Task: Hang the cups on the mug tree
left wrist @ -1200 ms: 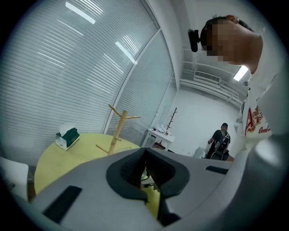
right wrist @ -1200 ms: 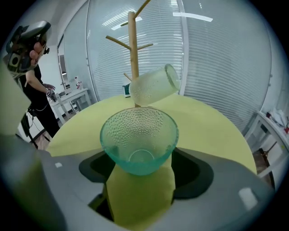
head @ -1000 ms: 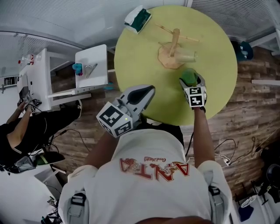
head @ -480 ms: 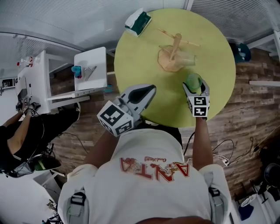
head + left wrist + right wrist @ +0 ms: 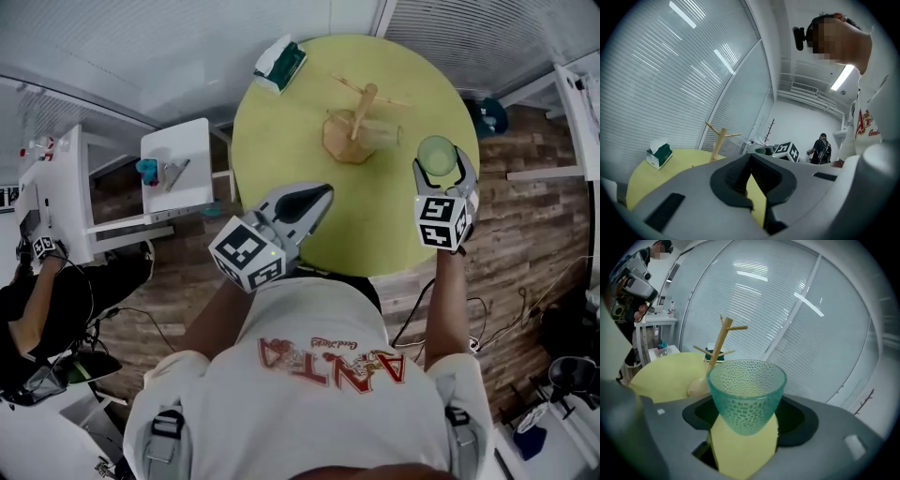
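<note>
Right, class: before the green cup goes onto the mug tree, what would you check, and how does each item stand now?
1. Green cup held by the right gripper: ok.
2. Cup tipped to catch a branch: not ok, it is upright.
3. Mug tree upright on the table: ok.
4. Free branch: ok, the upper ones are bare.
5. Left gripper out of the way: ok, shut and empty at the near edge.
6. Handle on the cup: cannot tell.
</note>
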{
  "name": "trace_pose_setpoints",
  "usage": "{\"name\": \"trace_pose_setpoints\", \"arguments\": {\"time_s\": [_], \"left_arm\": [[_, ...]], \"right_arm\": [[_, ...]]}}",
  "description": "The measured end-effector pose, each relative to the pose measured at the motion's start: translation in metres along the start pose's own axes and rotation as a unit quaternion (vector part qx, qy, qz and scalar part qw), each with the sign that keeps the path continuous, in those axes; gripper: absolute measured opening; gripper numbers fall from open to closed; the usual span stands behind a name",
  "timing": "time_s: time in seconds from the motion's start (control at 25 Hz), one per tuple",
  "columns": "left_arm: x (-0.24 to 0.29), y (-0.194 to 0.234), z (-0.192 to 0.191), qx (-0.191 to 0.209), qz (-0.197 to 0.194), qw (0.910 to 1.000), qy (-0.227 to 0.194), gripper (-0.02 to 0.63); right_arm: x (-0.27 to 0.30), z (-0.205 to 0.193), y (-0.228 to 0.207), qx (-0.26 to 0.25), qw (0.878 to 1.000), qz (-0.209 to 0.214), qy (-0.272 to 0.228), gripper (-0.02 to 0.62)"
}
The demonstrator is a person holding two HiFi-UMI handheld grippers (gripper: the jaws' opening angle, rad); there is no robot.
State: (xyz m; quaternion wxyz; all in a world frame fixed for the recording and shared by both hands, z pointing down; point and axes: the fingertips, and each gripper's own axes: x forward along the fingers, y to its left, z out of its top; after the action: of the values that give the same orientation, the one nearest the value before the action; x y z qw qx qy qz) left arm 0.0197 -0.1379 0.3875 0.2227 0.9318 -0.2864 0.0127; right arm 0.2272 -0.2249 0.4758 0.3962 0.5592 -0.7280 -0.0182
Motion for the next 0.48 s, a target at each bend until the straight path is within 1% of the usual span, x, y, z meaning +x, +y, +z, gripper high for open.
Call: {"name": "trace_pose_setpoints", "arguments": {"time_s": [0.12,0.28,0.36,0.48], "left_arm": [[-0.006,0.000,0.004,-0.002,-0.007,0.9999,-0.009,0.009],[-0.012,-0.002,0.009,-0.004,-0.015,0.9998,-0.016,0.009],[-0.014,-0.002,0.009,-0.006,-0.017,0.9996,-0.022,0.009],[-0.019,0.000,0.007,-0.011,-0.015,0.9994,-0.030,0.009]], "right_arm": [[0.002,0.024,-0.010,-0.057,0.998,-0.014,0.010,0.354],[0.009,0.045,-0.019,-0.139,0.989,-0.025,0.038,0.354],[0.012,0.054,-0.023,-0.184,0.981,-0.037,0.050,0.354],[0.016,0.069,-0.026,-0.264,0.960,-0.061,0.066,0.354]]}}
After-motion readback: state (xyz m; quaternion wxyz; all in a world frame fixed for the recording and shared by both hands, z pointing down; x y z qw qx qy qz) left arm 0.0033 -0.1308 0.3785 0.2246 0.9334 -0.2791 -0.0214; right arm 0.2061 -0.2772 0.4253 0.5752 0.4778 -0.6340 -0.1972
